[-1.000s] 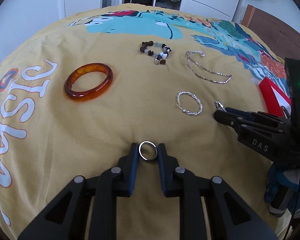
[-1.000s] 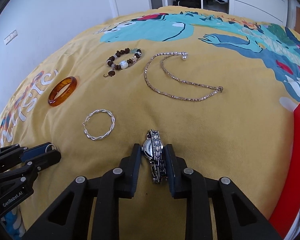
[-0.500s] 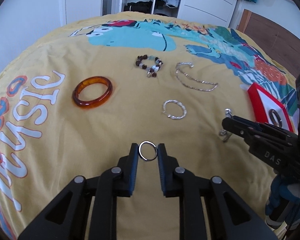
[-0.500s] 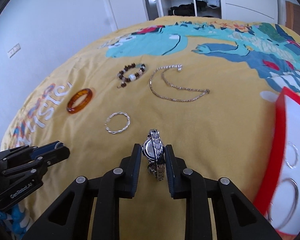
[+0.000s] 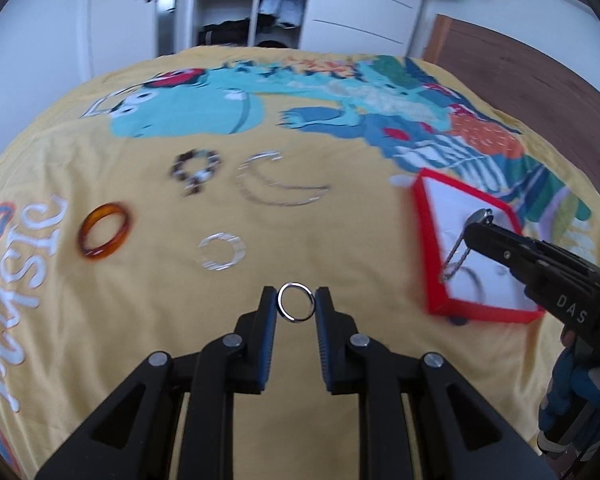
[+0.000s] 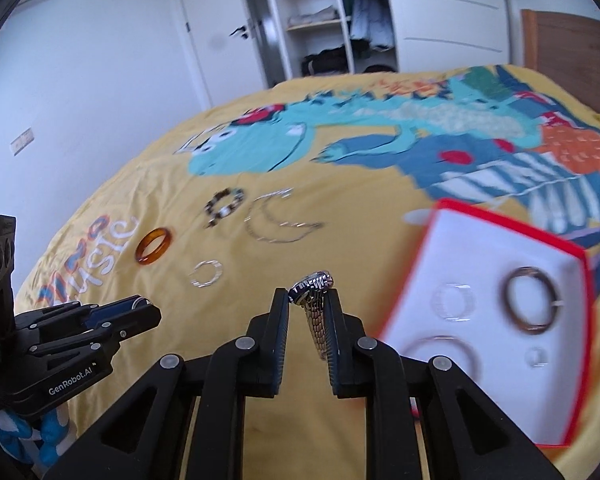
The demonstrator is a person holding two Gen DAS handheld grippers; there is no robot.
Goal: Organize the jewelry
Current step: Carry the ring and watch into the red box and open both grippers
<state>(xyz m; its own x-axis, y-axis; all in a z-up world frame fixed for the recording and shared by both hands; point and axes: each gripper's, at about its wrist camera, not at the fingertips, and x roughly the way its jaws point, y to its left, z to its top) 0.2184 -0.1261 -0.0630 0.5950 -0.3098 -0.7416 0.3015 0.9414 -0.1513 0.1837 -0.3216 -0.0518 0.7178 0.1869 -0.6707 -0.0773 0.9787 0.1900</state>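
Yellow printed bedspread (image 5: pixel 140 320) below; my left gripper (image 5: pixel 296 307) clamps a thin steel ring (image 5: pixel 296 307) upright, my right gripper (image 6: pixel 309 304) pinches a metal-link watch (image 6: pixel 314 284), band hanging downward, beside the red-rimmed tray (image 6: pixel 500 236).

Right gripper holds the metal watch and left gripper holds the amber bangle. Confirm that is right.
Wrong on the left. The left gripper holds a small silver ring, as the left wrist view shows; the amber bangle lies on the bedspread. The right gripper does hold the metal watch.

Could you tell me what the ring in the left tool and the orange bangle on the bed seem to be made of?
The ring looks like polished silver-coloured metal: thin, with bright glints. The orange bangle looks like translucent amber resin or glass, glossy with light showing through; blur leaves it uncertain.
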